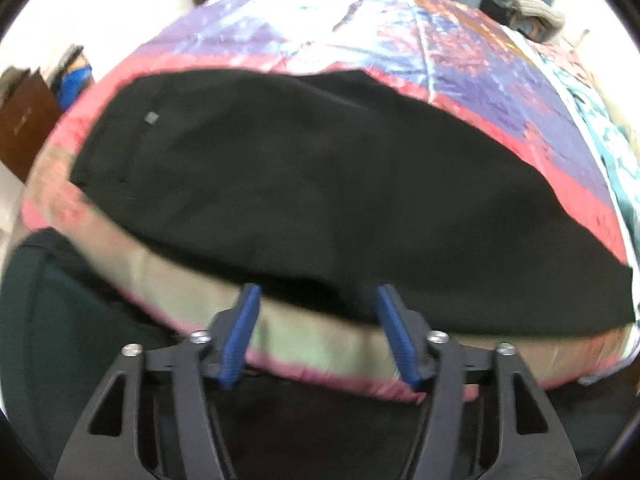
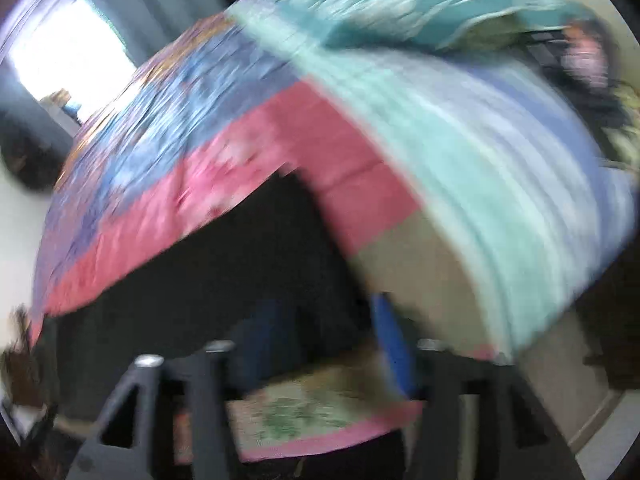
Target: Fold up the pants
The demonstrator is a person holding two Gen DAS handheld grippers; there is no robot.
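Observation:
Black pants (image 1: 304, 184) lie folded lengthwise across the near part of a bed, with a small grey tag near their left end. My left gripper (image 1: 316, 300) stands open at their near edge, blue pads (image 1: 240, 336) apart and nothing between them. In the blurred right wrist view, the pants (image 2: 224, 264) show as a dark mass ahead of my right gripper (image 2: 324, 316). Its blue fingers (image 2: 390, 344) are spread wide over the near edge of the cloth, pressing on nothing.
The bed carries a patchwork quilt (image 1: 460, 80) in pink, purple and blue, with a teal blanket (image 2: 400, 20) at the right. A brown cabinet (image 1: 24, 124) stands at the left. A person's dark clothing (image 1: 60, 320) shows low at the left.

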